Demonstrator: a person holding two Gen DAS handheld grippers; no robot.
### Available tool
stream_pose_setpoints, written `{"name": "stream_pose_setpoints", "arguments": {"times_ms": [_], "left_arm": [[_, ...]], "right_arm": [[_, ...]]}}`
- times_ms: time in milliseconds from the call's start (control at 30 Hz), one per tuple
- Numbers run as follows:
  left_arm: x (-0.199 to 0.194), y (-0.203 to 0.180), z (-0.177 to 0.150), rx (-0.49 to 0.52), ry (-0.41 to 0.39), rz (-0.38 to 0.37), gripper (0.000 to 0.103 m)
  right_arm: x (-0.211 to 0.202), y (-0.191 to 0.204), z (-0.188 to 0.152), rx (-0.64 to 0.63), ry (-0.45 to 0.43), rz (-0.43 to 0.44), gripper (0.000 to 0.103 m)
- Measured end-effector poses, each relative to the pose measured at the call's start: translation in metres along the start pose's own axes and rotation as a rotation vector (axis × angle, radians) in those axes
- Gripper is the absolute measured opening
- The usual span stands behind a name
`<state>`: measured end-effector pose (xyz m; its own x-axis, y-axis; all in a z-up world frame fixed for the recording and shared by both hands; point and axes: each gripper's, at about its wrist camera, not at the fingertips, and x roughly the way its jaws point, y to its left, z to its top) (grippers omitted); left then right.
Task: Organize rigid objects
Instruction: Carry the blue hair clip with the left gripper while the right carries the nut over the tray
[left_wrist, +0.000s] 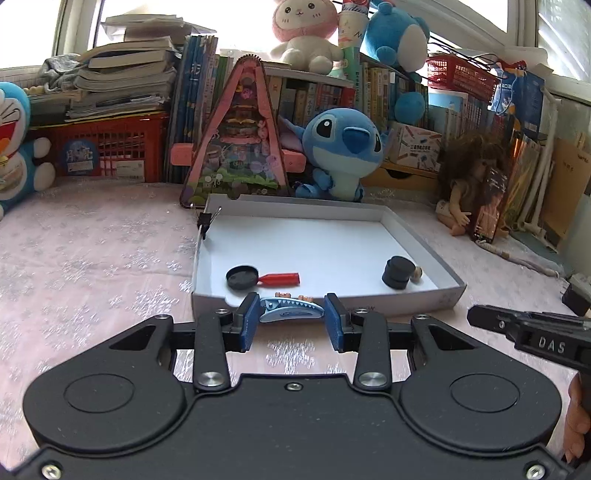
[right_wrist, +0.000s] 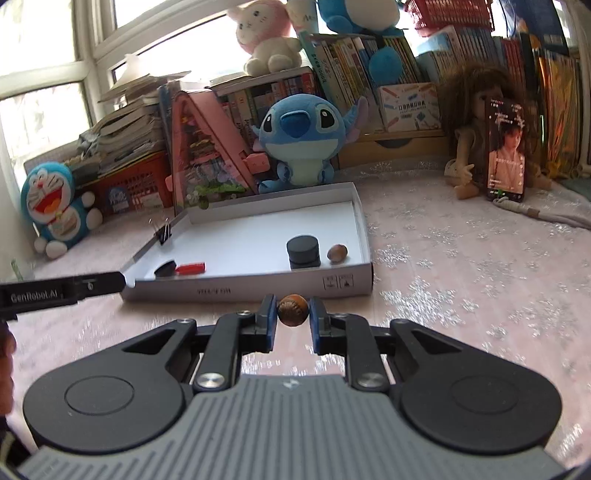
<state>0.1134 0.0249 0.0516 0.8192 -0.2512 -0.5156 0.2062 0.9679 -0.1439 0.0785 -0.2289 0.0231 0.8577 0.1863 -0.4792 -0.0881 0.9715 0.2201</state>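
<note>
**A:** Left wrist view first: our left gripper (left_wrist: 291, 317) is clenched on a blue shark-shaped clip (left_wrist: 291, 311), held crosswise just short of the near wall of a white tray (left_wrist: 417, 295). We judge it is carried that way so it can be lifted over the wall and set inside.

**B:** And our right gripper (right_wrist: 292, 320)?

**A:** It pinches a brown nut (right_wrist: 293, 310), also just before the tray's near wall, likely bound for the same place.

**B:** What is in the tray already?

**A:** We count one black toy pan with a red handle (left_wrist: 258, 278) near the left, one stack of black discs (left_wrist: 397, 273) near the right, and one nut (right_wrist: 337, 253) just beside the stack. One black binder clip (left_wrist: 205, 220) grips the left wall.

**B:** So two nuts in all?

**A:** Yes: one held, one in the tray. Behind it sits a blue plush (left_wrist: 343, 147), among other soft toys.
</note>
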Motion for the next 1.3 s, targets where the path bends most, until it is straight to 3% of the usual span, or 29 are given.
{"name": "stream_pose_setpoints", "arguments": {"times_ms": [267, 500, 967, 1300], "left_arm": [[0.044, -0.011, 0.027, -0.013, 0.059, -0.035, 0.036], [0.093, -0.027, 0.042, -0.029, 0.119, -0.018, 0.036], [0.148, -0.043, 0.045, -0.035, 0.211, -0.021, 0.036], [0.161, -0.051, 0.042, -0.027, 0.218, -0.006, 0.036]], "right_arm": [[0.039, -0.019, 0.05, 0.094, 0.053, -0.019, 0.023], [0.085, -0.027, 0.08, 0.134, 0.128, -0.061, 0.023], [0.126, -0.032, 0.082, 0.137, 0.207, -0.104, 0.023], [0.136, -0.032, 0.081, 0.126, 0.227, -0.107, 0.023]]}}
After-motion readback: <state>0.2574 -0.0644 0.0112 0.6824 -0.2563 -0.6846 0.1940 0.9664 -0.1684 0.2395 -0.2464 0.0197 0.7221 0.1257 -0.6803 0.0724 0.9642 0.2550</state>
